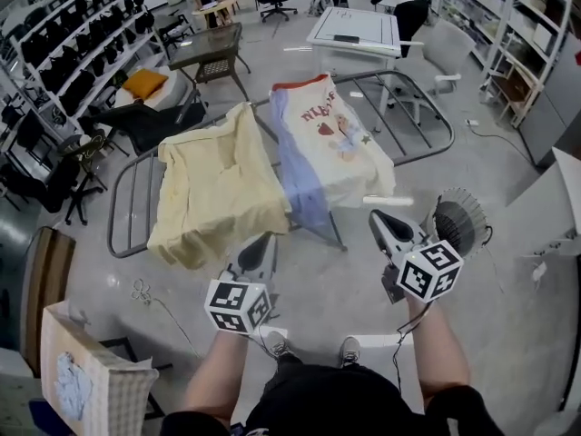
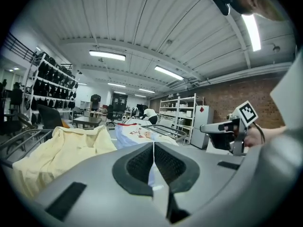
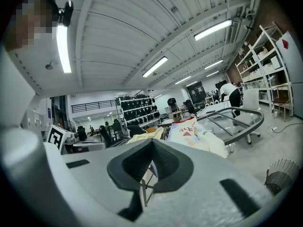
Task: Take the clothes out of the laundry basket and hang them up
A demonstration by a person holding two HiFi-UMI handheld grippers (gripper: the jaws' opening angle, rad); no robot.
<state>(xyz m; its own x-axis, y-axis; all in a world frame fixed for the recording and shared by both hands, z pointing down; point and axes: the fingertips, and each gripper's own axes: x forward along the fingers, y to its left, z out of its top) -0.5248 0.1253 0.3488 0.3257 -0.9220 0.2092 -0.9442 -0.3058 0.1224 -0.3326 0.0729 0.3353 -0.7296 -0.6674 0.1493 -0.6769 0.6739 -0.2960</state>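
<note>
1. Left claw [image 1: 263, 245] is clenched tight with nothing in it. Right claw [image 1: 378, 218] is the same, pads together and empty.
2. Just right of it, the round mesh laundry basket [image 1: 461, 221] stands on the floor. I can't tell whether anything is left inside.
3. Ahead, a yellow garment [image 1: 213, 189] and a printed white top [image 1: 336, 139] lie draped side by side over the drying rack [image 1: 427, 94].
4. Best play, I'd say: open one claw before dipping into the basket, then pinch an edge.

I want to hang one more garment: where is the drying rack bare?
The drying rack is bare at its right end, beyond the printed shirt; a narrower bare strip lies left of the yellow garment. The middle is crowded.
</note>
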